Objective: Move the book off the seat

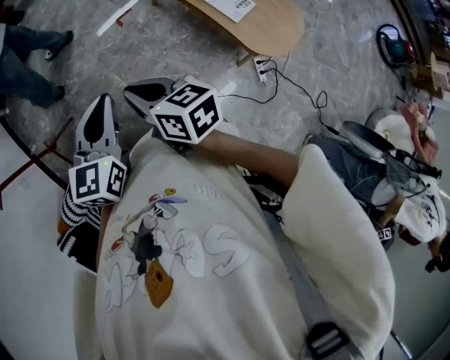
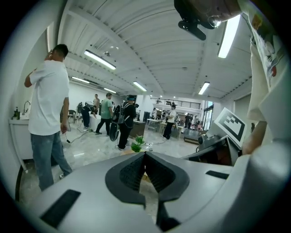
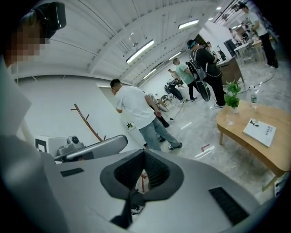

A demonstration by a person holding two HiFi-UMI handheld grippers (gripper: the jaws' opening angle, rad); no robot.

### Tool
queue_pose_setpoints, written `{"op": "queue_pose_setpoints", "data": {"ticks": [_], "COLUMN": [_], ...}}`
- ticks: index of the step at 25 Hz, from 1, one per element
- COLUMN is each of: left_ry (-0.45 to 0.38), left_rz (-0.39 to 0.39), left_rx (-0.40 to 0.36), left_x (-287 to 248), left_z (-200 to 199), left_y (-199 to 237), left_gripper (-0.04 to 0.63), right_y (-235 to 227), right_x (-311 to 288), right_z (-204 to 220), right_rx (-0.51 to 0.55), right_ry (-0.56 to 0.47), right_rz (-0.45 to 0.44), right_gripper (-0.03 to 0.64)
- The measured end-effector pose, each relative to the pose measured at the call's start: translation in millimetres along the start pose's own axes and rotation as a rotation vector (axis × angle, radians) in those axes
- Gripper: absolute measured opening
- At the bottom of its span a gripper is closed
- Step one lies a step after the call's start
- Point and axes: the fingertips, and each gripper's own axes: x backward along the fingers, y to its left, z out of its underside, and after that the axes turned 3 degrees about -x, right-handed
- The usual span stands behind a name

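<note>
In the head view, our cream sweatshirt with a cartoon print point(image 1: 211, 267) fills the lower frame. The grey plastic left gripper point(image 1: 103, 102) sits at mid left and the grey plastic right gripper point(image 1: 140, 91) at upper centre, each bearing a black-and-white marker cube. At the top edge, a rounded pale wooden table point(image 1: 271, 28) carries the thin white book point(image 1: 235, 6), lying flat.

In the left gripper view, the ribbed black jaws meet with nothing between them. A person in a white T-shirt point(image 2: 45, 100) stands at left.

In the right gripper view, the jaws are likewise closed and empty. The book lies at right on the table, near a small green plant point(image 3: 233, 91).
</note>
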Motion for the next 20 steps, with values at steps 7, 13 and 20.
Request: {"op": "queue_pose_setpoints", "data": {"ticks": [7,13,20], "left_ry": [-0.007,-0.006,-0.011], "left_rz": [0.017,0.023,0.041], "left_rx": [-0.002,0.015,0.007], "left_x": [6,7,34], "left_z": [1,0,3], "left_y": [4,8,1], "left_gripper": [0.008,0.009,0.009], "right_y": [0,4,29], "right_x": [2,-3,4], "right_z": [1,4,21], "right_rx": [-0.017,-0.047,-0.039], "right_ry": [-0.023,-0.001,-0.004], "right_rz": [0.025,0.019,0.008], "right_gripper": [0.006,0.006,0.006]}}
